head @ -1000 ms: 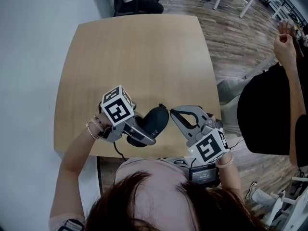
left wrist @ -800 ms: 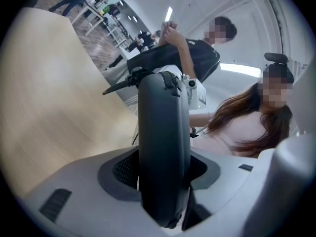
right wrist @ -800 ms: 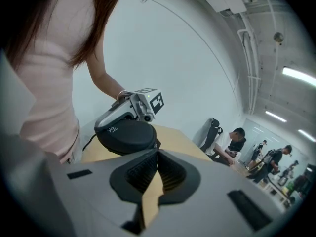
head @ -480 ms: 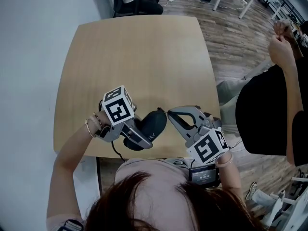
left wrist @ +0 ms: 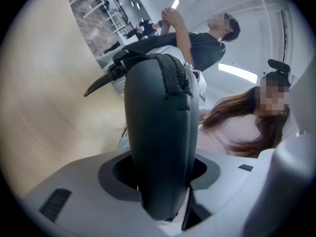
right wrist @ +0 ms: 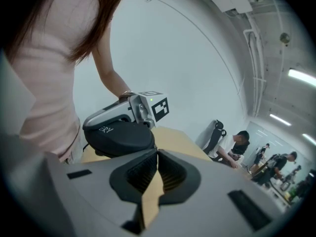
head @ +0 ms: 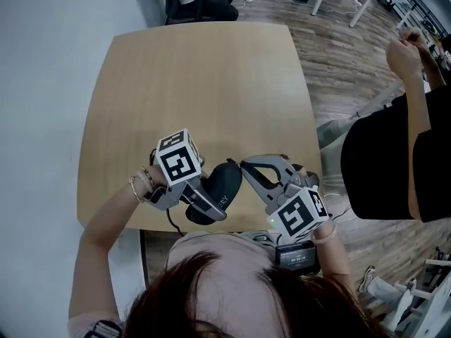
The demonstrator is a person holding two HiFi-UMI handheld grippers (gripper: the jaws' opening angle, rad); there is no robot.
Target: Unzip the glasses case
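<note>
The glasses case (head: 227,178) is at the middle of the desk's (head: 204,83) near edge, gripped across its body by the left gripper (head: 211,201). Those jaws are clenched on it, and its zip seam (left wrist: 175,73) is turned outward toward the other tool. The right gripper (head: 245,165) has its tips at the far end of the case, and its jaws are pressed together tip to tip. The pull tab is too small to make out from here, so I can't say whether it is pinched between them.

To do this step well, I'd say:
- The left grip should stay firm and low on the shell, clear of the seam, so the slider has a free run.
- The right tips need a real pinch on the tab.
- The pull should then follow the curve of the seam rather than go straight, so the case doesn't twist out.

By count there is one case, one desk, two grippers with one marker cube each, and one bystander in black (head: 384,160) by the desk's right edge.
</note>
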